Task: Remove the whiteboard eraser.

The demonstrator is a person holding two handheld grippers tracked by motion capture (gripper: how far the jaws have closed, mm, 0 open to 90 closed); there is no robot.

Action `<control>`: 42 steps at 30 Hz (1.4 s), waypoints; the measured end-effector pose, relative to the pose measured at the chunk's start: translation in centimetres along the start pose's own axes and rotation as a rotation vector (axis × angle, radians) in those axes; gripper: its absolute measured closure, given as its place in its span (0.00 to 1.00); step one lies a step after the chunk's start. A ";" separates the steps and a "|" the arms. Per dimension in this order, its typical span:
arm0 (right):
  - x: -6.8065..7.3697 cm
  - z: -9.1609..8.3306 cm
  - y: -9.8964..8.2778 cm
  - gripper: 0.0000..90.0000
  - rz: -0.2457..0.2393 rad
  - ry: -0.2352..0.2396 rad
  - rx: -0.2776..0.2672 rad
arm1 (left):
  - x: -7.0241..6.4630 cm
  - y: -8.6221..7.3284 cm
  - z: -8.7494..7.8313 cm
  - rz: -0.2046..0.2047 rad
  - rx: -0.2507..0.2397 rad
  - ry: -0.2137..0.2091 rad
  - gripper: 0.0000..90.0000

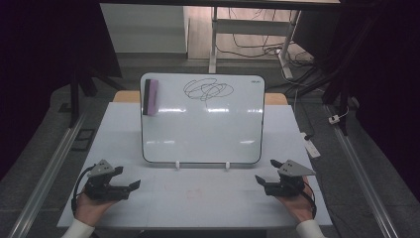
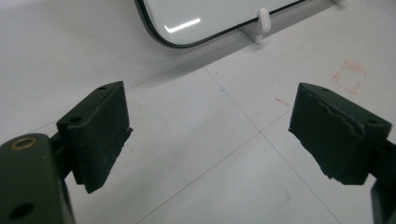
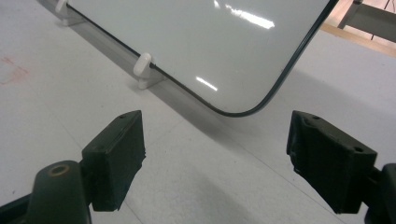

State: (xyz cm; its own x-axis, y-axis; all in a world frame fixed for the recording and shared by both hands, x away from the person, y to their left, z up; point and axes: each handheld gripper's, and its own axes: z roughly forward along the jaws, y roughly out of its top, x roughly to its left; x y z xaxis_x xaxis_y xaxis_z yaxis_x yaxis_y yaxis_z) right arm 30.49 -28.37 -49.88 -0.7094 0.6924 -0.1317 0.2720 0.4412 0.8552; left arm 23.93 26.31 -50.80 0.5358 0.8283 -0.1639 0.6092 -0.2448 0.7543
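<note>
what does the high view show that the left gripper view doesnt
The high view alone gives the purple-topped block eraser stuck at the upper left of the white rectangular whiteboard, the black scribble near its top, both hands, and the right gripper. The left gripper view alone gives a close look at its own open black jaws, nothing between them, and the faint red pen marks on the white table. Both share the whiteboard's lower corner, a white clip foot and the left gripper.

Dim surroundings, soft focus, glare streaks on whiteboard (image 1: pixel 203 124).

Glossy whiteboard (image 1: pixel 203 129); matt white table (image 1: pixel 198 198); matt black rubbery jaws.
</note>
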 end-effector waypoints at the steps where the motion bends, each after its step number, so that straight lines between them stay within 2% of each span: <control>1: 0.0 0.0 0.0 0.21 0.003 0.002 -0.003 | 0.0 0.0 0.0 0.001 0.001 0.001 0.14; 11: 0.3 0.1 0.1 0.21 -0.006 -0.002 0.005 | -0.2 0.1 -0.5 0.000 -0.008 0.014 0.15; 14: 0.3 0.0 0.2 0.22 0.005 0.002 -0.002 | -0.3 0.3 -0.6 -0.006 -0.009 0.017 0.15; 19: 0.3 0.1 0.2 0.22 -0.001 0.003 -0.001 | -0.8 1.2 -0.9 -0.022 -0.014 0.001 0.16; 25: 0.3 0.0 0.4 0.22 0.017 0.005 -0.016 | -1.7 3.6 -1.5 0.007 -0.033 0.002 0.17; 33: 0.6 0.1 0.6 0.24 0.006 0.009 -0.023 | -2.3 7.7 -1.9 0.034 -0.040 -0.008 0.17; 42: 0.7 0.2 0.5 0.24 0.007 0.003 -0.013 | -1.6 12.4 -1.7 0.044 -0.071 0.014 0.18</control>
State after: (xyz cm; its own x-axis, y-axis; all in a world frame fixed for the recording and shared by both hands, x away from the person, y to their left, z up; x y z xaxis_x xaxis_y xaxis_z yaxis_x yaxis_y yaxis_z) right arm 30.27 -27.56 -49.69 -0.7096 0.6936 -0.1241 0.2688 0.4293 0.8623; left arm 29.66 22.83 -40.15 0.5525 0.8247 -0.1211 0.5420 -0.2451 0.8038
